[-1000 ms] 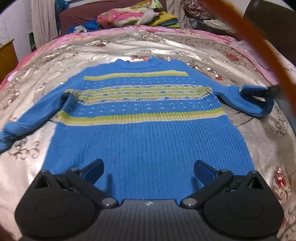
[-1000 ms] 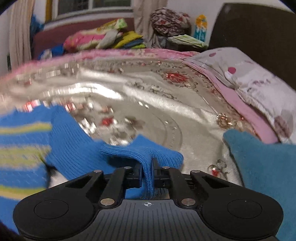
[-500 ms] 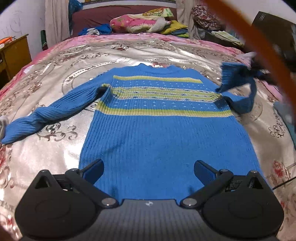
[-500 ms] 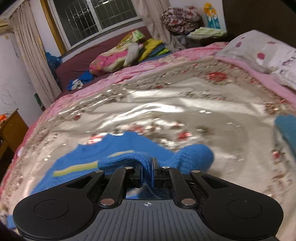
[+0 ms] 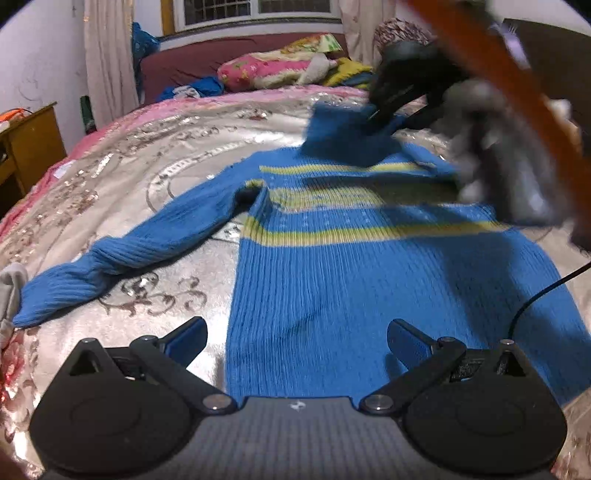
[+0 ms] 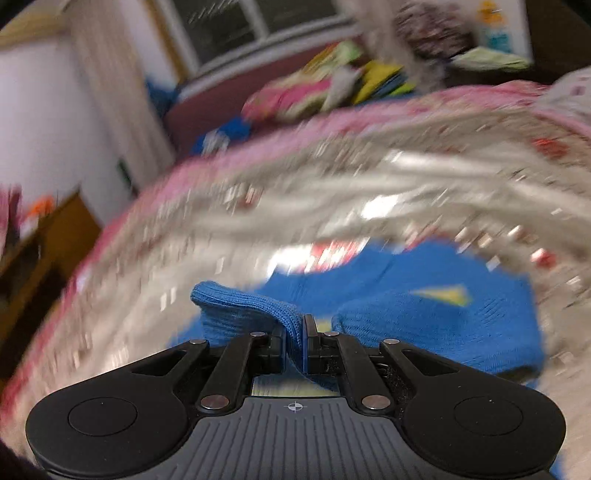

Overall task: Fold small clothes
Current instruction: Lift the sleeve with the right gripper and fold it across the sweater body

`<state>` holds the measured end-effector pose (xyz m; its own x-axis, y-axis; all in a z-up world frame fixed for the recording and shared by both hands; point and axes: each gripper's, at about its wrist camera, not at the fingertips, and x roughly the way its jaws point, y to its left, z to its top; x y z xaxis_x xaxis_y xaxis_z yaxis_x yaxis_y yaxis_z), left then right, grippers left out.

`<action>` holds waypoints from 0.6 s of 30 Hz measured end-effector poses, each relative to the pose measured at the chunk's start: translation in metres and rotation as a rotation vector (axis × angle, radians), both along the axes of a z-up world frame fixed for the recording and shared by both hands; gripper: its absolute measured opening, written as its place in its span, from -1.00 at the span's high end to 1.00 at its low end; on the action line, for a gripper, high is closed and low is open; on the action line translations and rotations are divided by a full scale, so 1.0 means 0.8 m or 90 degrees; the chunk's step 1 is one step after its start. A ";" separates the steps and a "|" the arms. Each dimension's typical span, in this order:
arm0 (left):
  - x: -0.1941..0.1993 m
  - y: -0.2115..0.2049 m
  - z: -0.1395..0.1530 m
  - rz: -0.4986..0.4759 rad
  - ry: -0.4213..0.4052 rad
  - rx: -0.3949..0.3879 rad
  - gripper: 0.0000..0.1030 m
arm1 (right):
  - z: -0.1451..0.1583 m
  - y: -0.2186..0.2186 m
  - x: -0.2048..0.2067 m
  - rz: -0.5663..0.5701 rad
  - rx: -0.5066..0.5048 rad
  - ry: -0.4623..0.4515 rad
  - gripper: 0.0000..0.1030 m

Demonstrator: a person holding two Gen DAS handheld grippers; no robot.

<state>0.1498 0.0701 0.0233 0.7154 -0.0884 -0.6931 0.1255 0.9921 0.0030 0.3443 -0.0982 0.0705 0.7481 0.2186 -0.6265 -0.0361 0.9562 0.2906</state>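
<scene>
a blue sweater sleeve [image 6: 255,314] is clamped in the right gripper [image 6: 294,339]; the left gripper [image 5: 295,339] is held spread wide over the sweater [image 5: 369,288].

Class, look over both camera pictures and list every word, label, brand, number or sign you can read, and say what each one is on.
None can be read.
Poster on the far wall: bright print, too blurred to read.
Left hand-held gripper: a small white mark on its body, no letters.
Right hand-held gripper: a crosshair mark only, no words.
Sweater: yellow stripes, no label showing.
</scene>
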 end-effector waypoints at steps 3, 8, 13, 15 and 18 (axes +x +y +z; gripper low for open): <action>0.001 0.008 -0.004 -0.004 0.014 -0.026 -1.00 | -0.045 0.039 0.004 0.044 -0.049 0.051 0.86; 0.001 0.016 -0.006 -0.004 0.022 -0.047 -1.00 | -0.066 0.071 -0.014 0.112 -0.115 0.051 0.71; 0.002 0.021 -0.008 -0.007 0.022 -0.058 -1.00 | -0.062 0.086 -0.016 0.174 -0.201 0.034 0.61; 0.002 0.024 -0.008 -0.004 0.021 -0.063 -1.00 | -0.063 0.093 -0.018 0.199 -0.237 0.027 0.50; 0.004 0.028 -0.007 -0.001 0.019 -0.067 -1.00 | -0.063 0.101 -0.013 0.207 -0.271 0.015 0.52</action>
